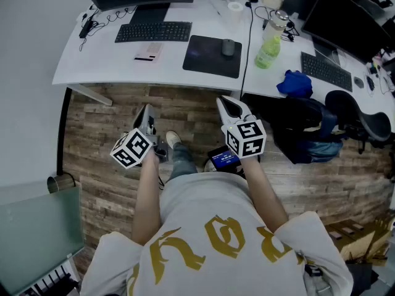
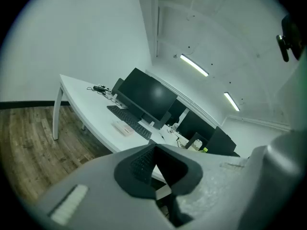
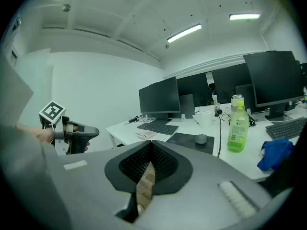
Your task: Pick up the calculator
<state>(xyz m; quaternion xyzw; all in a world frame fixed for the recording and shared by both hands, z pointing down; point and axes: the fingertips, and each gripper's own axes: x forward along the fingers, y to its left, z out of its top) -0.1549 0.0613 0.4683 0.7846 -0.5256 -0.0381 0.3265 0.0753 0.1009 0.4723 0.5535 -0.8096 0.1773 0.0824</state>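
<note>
Two grippers, left [image 1: 147,110] and right [image 1: 226,101], each with jaws pressed together on nothing, held over wood floor short of the white surface [image 1: 92,66]. Well ahead of the left gripper, one calculator [image 1: 148,52] lying just this side of the nearer of two keyboards [image 1: 153,32]; ahead of the right gripper, one mouse [image 1: 229,47] and one green bottle [image 1: 268,53]. Shown by the right gripper view alone: the left gripper from the side, off to the right gripper's left.

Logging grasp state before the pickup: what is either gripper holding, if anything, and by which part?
Nothing is held. The left gripper and right gripper both have their jaws together and empty. The pale pink rectangular calculator lies on the white desk.
</note>
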